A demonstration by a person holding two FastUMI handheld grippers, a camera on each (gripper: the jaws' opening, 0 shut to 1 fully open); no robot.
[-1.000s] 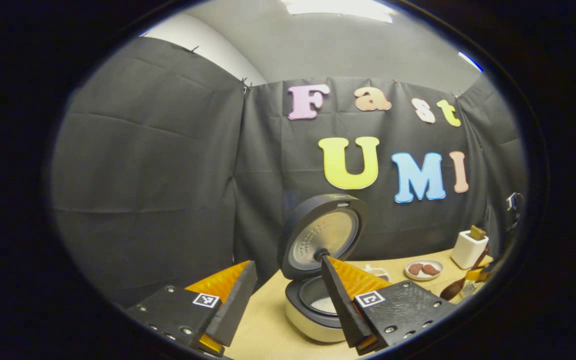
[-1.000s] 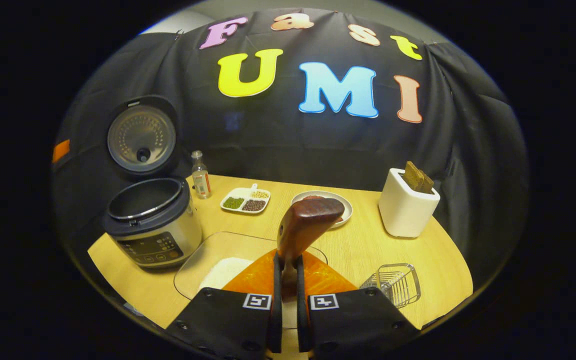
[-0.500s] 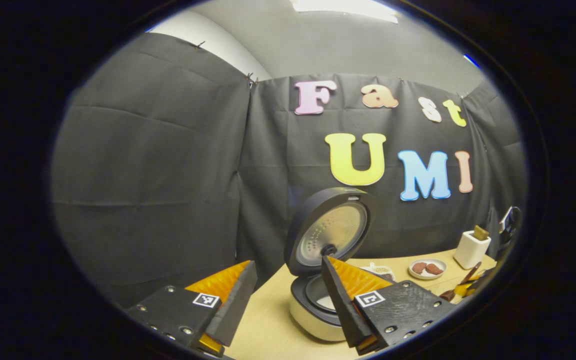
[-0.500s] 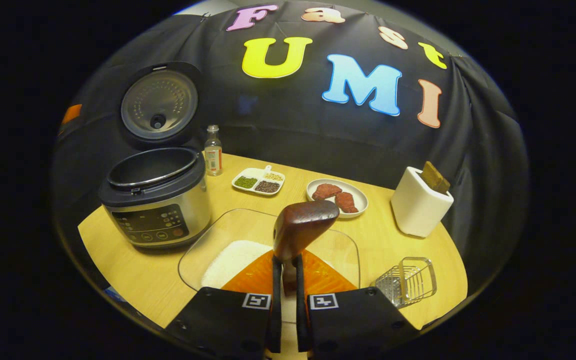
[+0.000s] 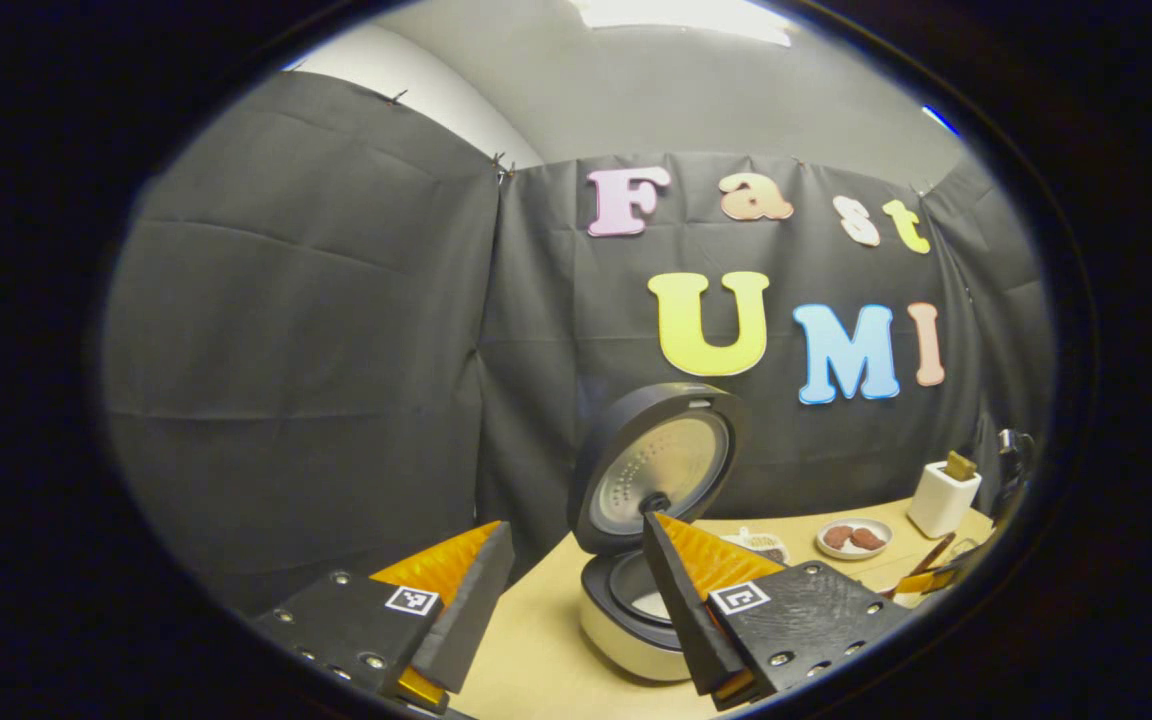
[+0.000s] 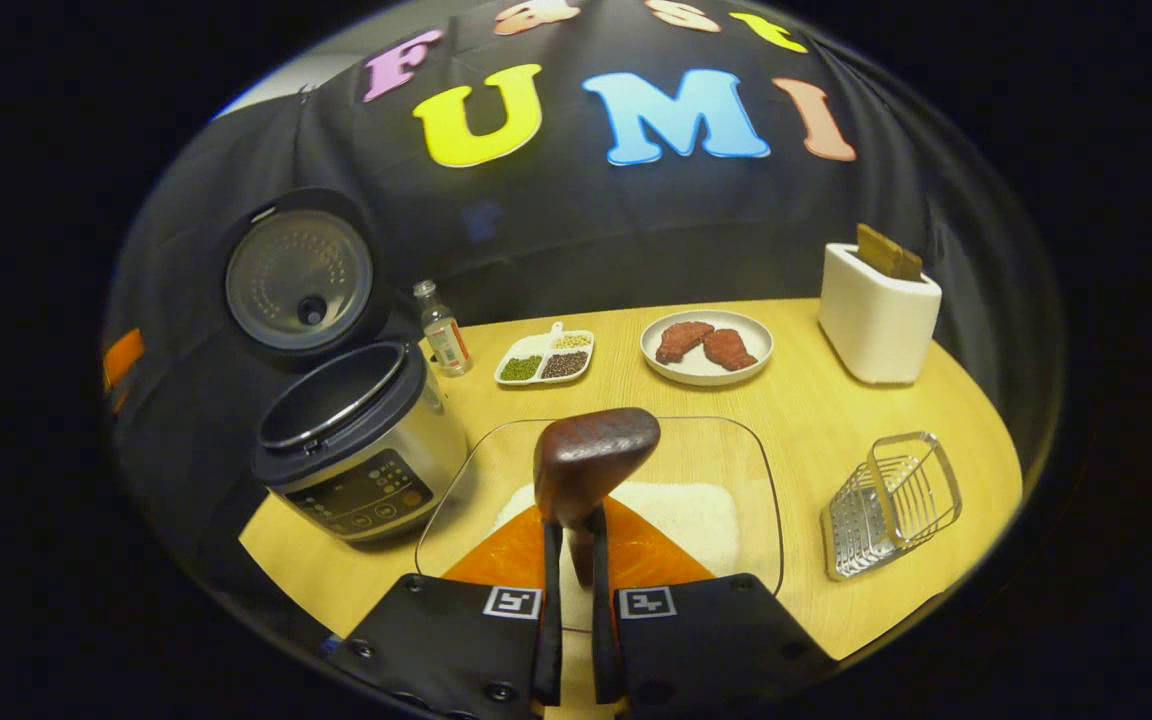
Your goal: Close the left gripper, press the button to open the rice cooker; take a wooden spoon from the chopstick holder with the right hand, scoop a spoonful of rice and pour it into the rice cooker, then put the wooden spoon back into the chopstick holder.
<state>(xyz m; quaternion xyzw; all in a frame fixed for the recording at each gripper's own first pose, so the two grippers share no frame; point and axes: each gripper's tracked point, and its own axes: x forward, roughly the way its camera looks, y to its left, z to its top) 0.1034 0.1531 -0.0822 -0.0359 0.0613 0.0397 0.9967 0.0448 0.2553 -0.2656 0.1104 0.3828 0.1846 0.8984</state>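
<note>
so the right gripper [image 6: 570, 560] has swung over and now looks down on the glass tray [image 6: 751, 455] of rice [image 6: 686, 510]; a second ago the view sat further left and lower. its fingers are pinched tight on the wooden spoon [image 6: 591, 462], bowl end hanging above the rice, not in it yet. rice cooker [image 6: 356, 440] sits left of the tray, lid up, and the white chopstick holder [image 6: 876, 315] is at the back right. left gripper [image 5: 576, 600] idles wide, holding nothing. looks like the scoop comes next.
</note>
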